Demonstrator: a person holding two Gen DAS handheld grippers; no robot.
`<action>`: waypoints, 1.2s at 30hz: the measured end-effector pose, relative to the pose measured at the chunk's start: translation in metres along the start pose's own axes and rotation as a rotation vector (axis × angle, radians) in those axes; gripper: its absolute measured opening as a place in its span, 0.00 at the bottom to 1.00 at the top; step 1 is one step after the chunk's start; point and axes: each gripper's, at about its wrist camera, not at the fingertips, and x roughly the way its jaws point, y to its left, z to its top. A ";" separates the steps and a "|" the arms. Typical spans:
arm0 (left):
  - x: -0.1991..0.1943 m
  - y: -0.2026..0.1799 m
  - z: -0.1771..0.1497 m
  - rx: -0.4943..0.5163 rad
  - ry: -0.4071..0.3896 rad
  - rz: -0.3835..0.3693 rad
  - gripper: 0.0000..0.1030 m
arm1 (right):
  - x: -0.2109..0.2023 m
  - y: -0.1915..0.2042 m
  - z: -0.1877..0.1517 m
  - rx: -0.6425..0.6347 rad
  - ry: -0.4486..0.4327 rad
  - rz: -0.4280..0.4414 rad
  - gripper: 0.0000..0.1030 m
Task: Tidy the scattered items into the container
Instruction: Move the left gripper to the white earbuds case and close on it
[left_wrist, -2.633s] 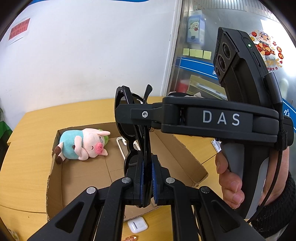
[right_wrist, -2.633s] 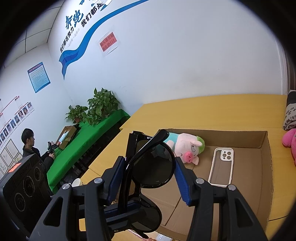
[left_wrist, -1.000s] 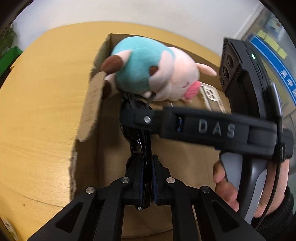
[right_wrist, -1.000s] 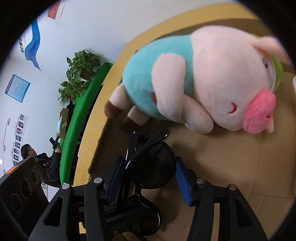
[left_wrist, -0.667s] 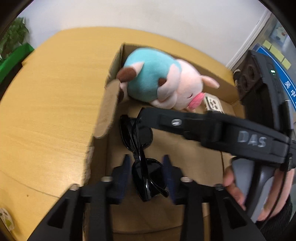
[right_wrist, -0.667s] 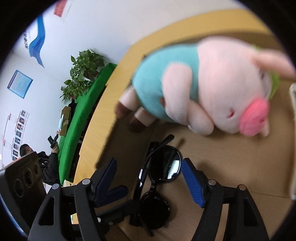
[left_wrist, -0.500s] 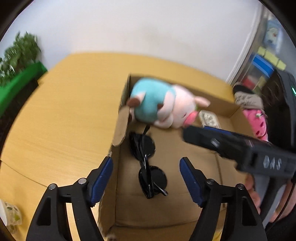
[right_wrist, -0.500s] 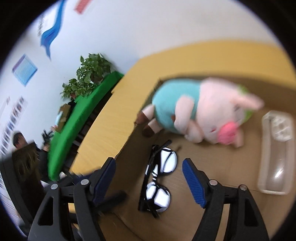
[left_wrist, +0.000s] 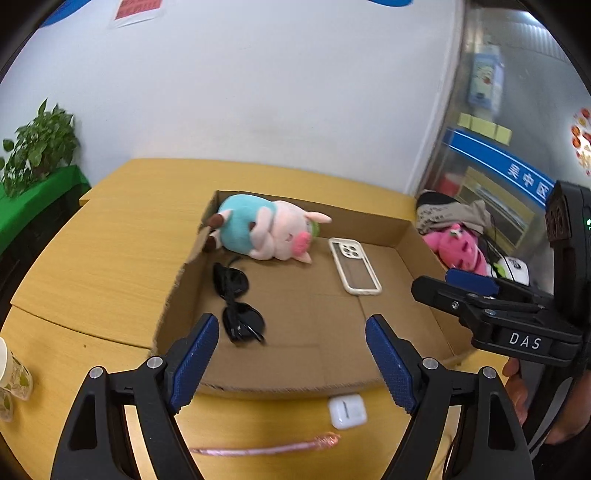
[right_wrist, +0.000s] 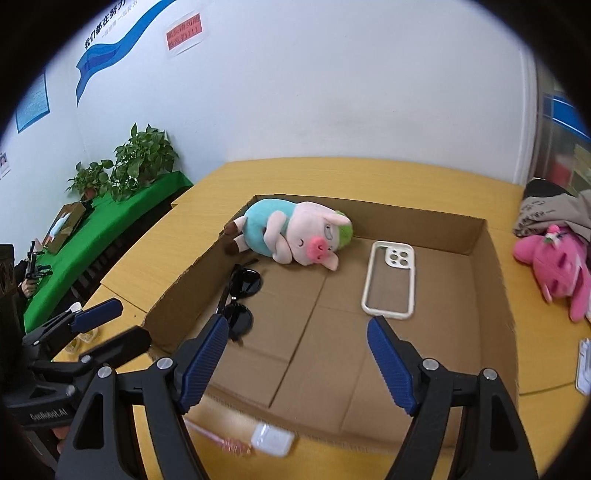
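Note:
A shallow cardboard box (left_wrist: 369, 218) (right_wrist: 495, 280) lies on the wooden table. Inside it are black sunglasses (left_wrist: 236, 306) (right_wrist: 240, 295) at the left, a pig plush (left_wrist: 266, 230) (right_wrist: 291, 232) at the back, and a clear phone case (left_wrist: 354, 264) (right_wrist: 391, 280). My left gripper (left_wrist: 291, 358) is open and empty, above the box's near edge. My right gripper (right_wrist: 299, 362) is open and empty too, beside it. A white earbud case (left_wrist: 347, 410) (right_wrist: 271, 439) and a pink stick (left_wrist: 266, 446) (right_wrist: 221, 439) lie on the table in front of the box.
A pink plush (left_wrist: 456, 247) (right_wrist: 554, 258) and a bundle of cloth (right_wrist: 550, 206) lie right of the box. A paper cup (left_wrist: 11, 376) stands at the table's left edge. A white item (right_wrist: 583, 365) lies at the far right. Plants stand on a green table (right_wrist: 110, 218).
Both grippers have opened and let go of the sunglasses, which now lie in the box by the pig plush. Both grippers have pulled back and up, away from the box.

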 end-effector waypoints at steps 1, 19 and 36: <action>-0.002 -0.004 -0.003 0.002 -0.005 0.001 0.83 | -0.005 0.000 -0.003 -0.006 -0.006 -0.006 0.76; 0.069 -0.051 -0.083 0.054 0.242 -0.044 0.83 | -0.025 -0.054 -0.110 0.155 0.052 0.093 0.76; 0.112 -0.073 -0.111 0.184 0.380 -0.065 0.48 | -0.011 -0.087 -0.152 0.257 0.155 0.167 0.76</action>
